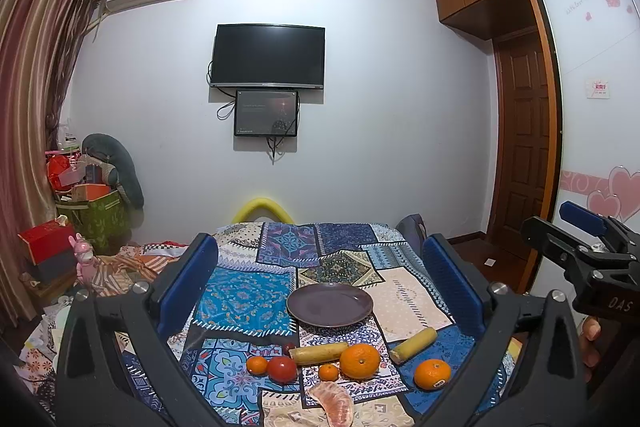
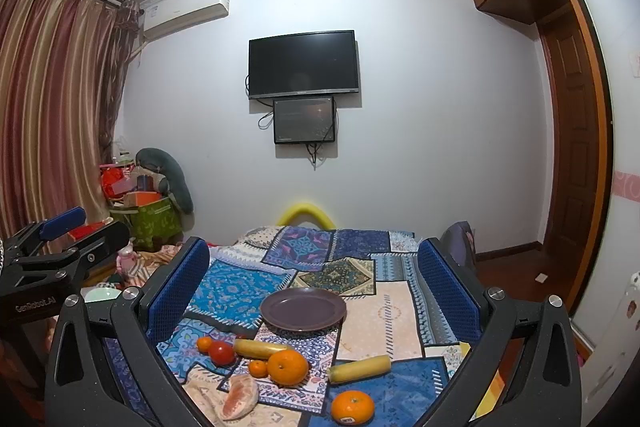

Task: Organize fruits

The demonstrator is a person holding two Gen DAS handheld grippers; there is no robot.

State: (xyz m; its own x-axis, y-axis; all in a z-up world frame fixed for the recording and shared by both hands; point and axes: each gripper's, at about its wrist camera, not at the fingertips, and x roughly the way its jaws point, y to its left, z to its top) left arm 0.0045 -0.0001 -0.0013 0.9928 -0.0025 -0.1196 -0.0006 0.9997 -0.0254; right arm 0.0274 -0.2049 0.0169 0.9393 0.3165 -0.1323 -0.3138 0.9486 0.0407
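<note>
A purple plate sits bare on the patchwork cloth. In front of it lie a large orange, a stickered orange, two small tangerines, a tomato, two yellow sticks and a peeled pomelo piece. My left gripper is open and empty above the fruits. My right gripper is open and empty too. Each gripper shows at the edge of the other's view.
The cloth covers a small table. Boxes, a green bin and toys pile up at the left by the curtain. A wardrobe and door stand at the right. A TV hangs on the far wall.
</note>
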